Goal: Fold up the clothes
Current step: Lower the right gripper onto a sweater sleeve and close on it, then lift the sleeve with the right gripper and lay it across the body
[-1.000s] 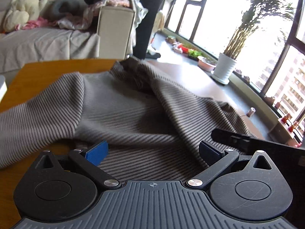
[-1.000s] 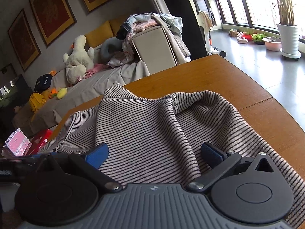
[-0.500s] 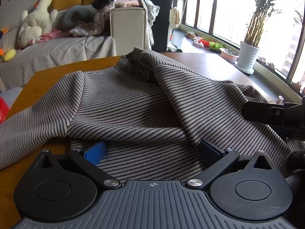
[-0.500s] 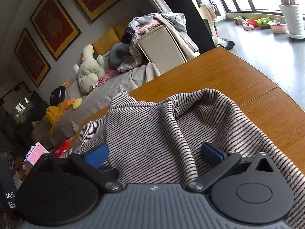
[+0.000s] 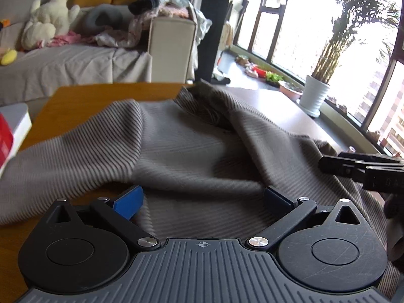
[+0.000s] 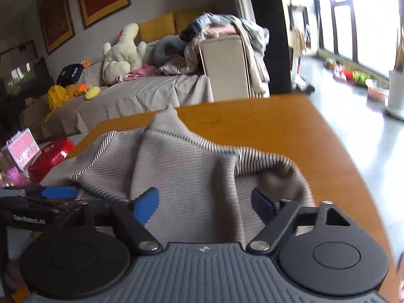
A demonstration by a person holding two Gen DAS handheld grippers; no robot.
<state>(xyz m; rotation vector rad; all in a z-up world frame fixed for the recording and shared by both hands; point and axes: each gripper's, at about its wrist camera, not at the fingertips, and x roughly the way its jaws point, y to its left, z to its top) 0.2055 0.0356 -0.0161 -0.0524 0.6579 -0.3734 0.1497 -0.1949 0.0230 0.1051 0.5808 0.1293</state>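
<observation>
Fabric fills the space ahead of both tools: a striped sweater [image 5: 202, 151] lies rumpled on the wooden table [image 5: 101, 101], its stripes smeared by blur. Left gripper [image 5: 202, 199] has its jaws spread wide, cloth lying between them, nothing pinched. Right gripper [image 6: 205, 202] is likewise wide apart over a raised fold; the sweater's near hem is hidden beneath both tool bodies. Beyond sits a sofa [image 6: 141, 96].

The striped sweater [image 6: 192, 174] has bunched closer together.
</observation>
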